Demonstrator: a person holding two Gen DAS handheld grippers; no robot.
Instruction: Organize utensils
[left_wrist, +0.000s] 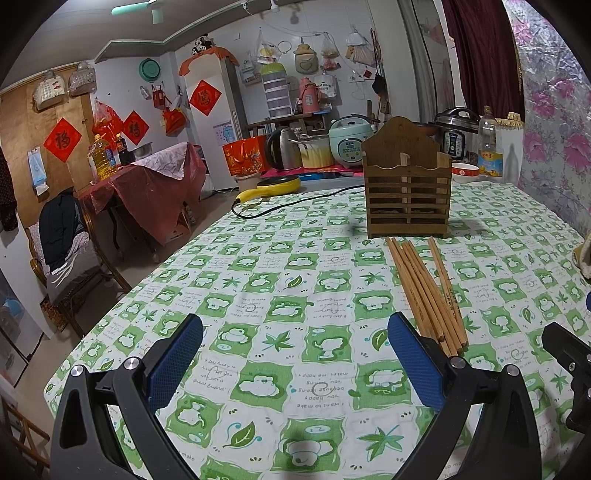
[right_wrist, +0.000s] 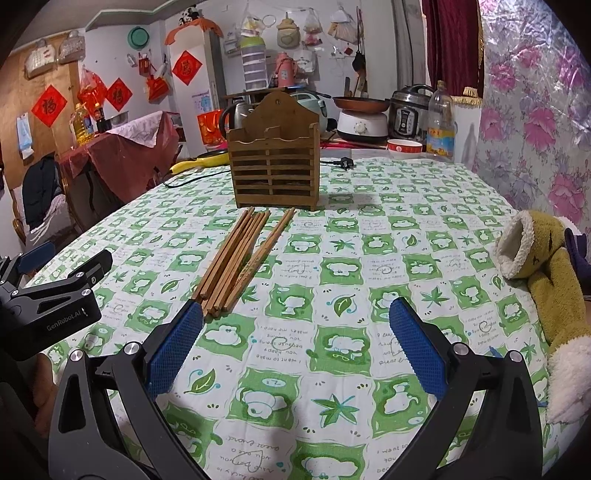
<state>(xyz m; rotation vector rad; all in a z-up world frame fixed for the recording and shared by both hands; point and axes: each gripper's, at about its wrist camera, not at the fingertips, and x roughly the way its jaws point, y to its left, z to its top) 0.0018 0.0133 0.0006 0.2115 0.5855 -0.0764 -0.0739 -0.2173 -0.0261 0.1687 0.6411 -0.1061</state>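
Fingers on both grippers are spread wide with nothing between them: the left gripper (left_wrist: 295, 354) hovers low over the desk (left_wrist: 258, 258) with its right blue pad (left_wrist: 413, 365) just beside the near ends of the chopsticks (left_wrist: 424, 291), and the right gripper (right_wrist: 295, 343) hangs at about the same height, its left pad (right_wrist: 177, 343) close to those same ends. Neither touches the wood yet, so by my reading no grasp has begun.

The chopsticks lie flat in a loose bundle (1 stick angled off to the side of the rest), their far tips reaching almost to the foot of the wooden slatted holder (right_wrist: 275, 162), which stands upright behind them. That layout looks deliberate: near ends face the grippers for a pinch, and the holder's open top sits straight ahead for dropping them in.

A green and white patterned cloth (right_wrist: 332, 258) covers the desk, soft and slightly quilted, so thin sticks may be awkward to lift off it. A plush toy (right_wrist: 546, 280) rests at the right edge. Beyond are rice cookers, a kettle, an oil bottle and red paper decorations on the walls
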